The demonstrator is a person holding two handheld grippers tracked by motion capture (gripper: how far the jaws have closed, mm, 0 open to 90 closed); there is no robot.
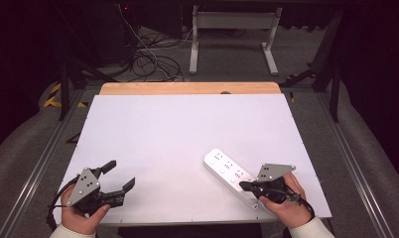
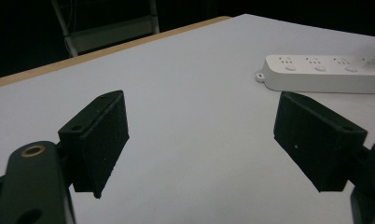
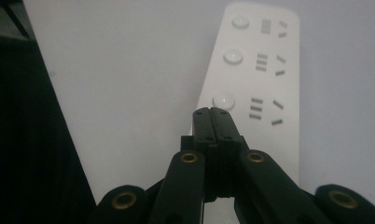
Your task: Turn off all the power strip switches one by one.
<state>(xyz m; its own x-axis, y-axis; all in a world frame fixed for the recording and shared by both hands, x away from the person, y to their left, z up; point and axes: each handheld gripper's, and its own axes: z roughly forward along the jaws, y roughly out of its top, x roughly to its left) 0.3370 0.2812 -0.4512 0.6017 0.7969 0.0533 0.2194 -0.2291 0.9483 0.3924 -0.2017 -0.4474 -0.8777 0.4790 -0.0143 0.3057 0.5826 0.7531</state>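
the white table top (image 1: 177, 144) takes up most of the high view, with a bare wood strip (image 1: 187, 88) along its far edge. beyond it, a dim floor with a tangle of cables (image 1: 148, 54) and the legs of a white frame (image 1: 232, 34); the rest back there is too dark to make out.

white power strip (image 1: 231, 176) lies flat on the table's near right part, angled, its near end hidden under the right gripper. 3 round buttons and 3 socket groups are readable in the right gripper view (image 3: 255, 84); its cord, if any, can't be made out.

right gripper (image 1: 248, 187) is held by the right hand (image 1: 287, 201) low over the strip's near end, jaws pressed together with nothing between them. whether the tips touch the strip is not clear; in the right gripper view they sit just short of the nearest button (image 3: 223, 100).

left gripper (image 1: 119, 174) is in the left hand (image 1: 81, 215) at the near left corner, jaws spread wide, holding nothing, well apart from the strip. in the left gripper view the strip's right end (image 2: 325, 72) is cut off by the frame edge.
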